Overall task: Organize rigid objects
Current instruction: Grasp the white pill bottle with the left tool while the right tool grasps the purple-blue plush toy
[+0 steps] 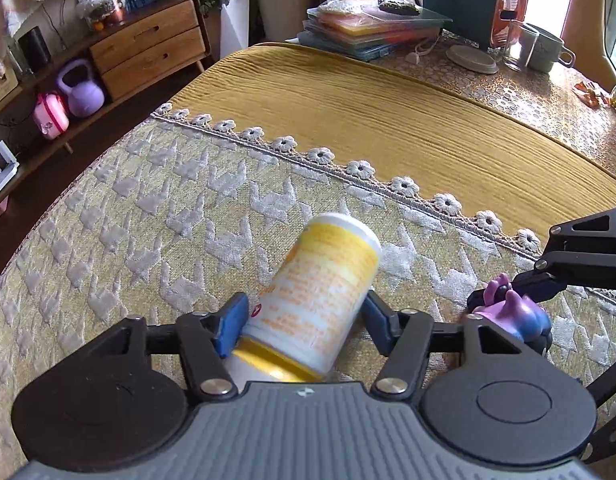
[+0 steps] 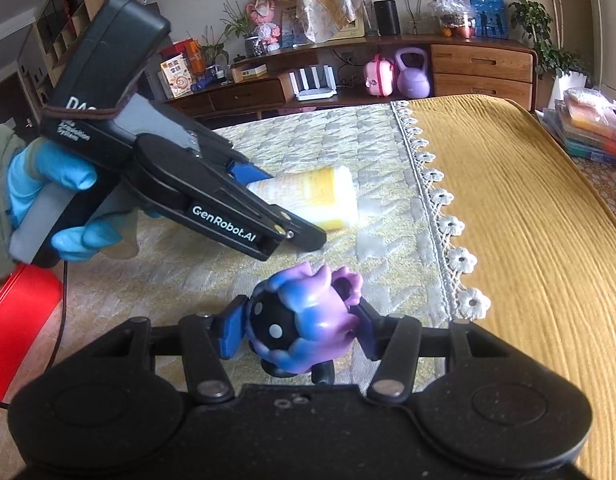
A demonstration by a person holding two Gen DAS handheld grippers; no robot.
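My left gripper (image 1: 303, 320) clamps the bottle (image 1: 320, 296) for lifting, while just beside the bottle my right gripper (image 2: 295, 332) grips the toy (image 2: 303, 320) clear.

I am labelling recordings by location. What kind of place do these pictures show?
Most likely a home living room. A wooden sideboard with drawers stands along the wall, with potted plants and a purple kettlebell beside it. The work surface is a table under household cloths, not a workshop bench.
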